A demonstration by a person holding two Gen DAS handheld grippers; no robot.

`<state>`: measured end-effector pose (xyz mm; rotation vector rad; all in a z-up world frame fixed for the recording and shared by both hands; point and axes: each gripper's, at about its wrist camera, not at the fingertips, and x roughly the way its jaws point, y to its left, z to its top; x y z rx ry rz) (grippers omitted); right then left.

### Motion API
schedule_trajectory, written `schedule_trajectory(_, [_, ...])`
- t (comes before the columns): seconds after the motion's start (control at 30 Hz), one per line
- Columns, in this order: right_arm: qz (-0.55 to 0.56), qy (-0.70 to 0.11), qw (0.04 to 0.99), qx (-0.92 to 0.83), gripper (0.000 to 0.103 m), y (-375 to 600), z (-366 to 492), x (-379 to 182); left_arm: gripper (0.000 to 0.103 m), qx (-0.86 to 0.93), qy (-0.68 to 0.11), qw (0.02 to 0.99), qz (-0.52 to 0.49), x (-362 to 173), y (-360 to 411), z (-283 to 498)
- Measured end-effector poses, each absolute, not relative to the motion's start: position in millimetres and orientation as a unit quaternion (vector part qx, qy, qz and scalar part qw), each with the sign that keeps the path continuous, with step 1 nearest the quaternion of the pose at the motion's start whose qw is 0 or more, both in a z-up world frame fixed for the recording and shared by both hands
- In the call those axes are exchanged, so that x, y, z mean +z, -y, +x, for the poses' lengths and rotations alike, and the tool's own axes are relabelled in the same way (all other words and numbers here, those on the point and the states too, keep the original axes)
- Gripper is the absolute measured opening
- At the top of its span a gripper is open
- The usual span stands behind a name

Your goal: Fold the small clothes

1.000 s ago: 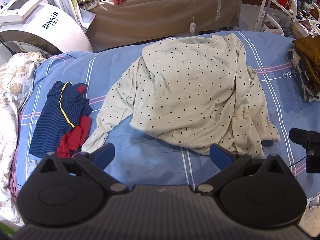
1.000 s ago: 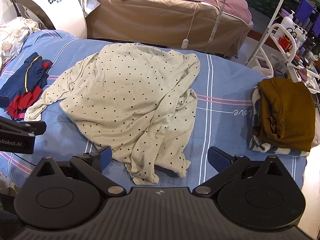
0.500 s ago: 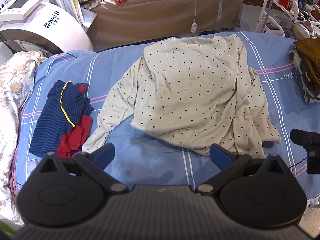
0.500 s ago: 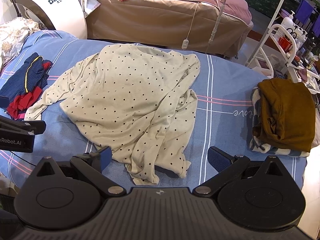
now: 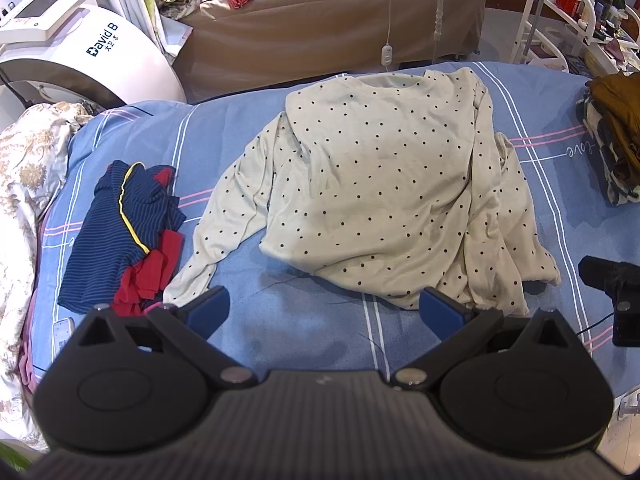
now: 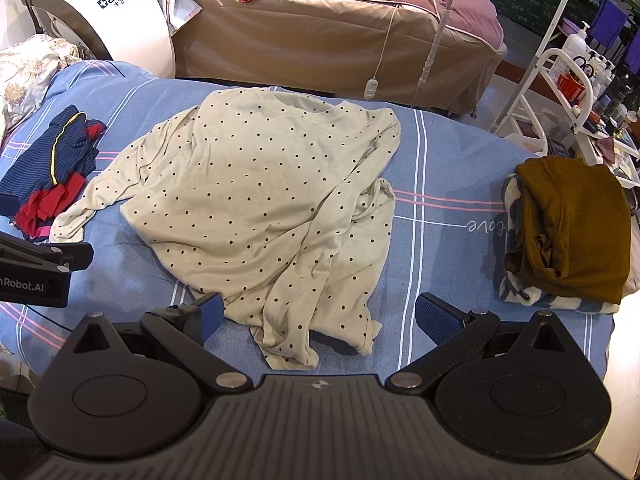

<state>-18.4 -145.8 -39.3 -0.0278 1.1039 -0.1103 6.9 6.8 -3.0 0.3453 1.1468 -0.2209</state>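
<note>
Both claws — left claw (image 5: 324, 312), right claw (image 6: 318, 316) — gape empty; only the right view shows the whole brown folded pile (image 6: 572, 228).

left gripper (image 5: 324, 312): black ribbed body, two round hubs, silver pivot screws, blue ridged pads (image 5: 438, 310) | right gripper (image 6: 318, 318): same build, small cross mark on body | side label reads "Robot.AI"

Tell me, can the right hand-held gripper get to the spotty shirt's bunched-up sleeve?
Probably yes. The right hand-held gripper is open, and the sleeve lies just ahead between its fingers on the blue sheet, with nothing covering it.
</note>
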Motion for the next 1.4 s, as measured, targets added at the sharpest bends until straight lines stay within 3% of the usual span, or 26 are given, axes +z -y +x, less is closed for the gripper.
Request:
schedule_trajectory(0.8, [0.002,-0.515,0.856,-0.038,0.103,146.7,-24.2,-52.3,0.103,-0.102,-0.537,0.823,0.154,-15.7,-12.5,1.6])
schedule_trajectory(1.17, [-0.002,-0.488,0.871,-0.044,0.103,146.8,-36.0,-65.3,0.103,-0.119,-0.535,0.824,0.143,-49.5,-32.3,-1.8])
schedule_trajectory(1.4, [0.052,-0.474,0.879,-0.001,0.103,154.5,-48.1,-80.2,0.103,-0.138,-0.527,0.826,0.142,-76.9,-46.2,-6.1])
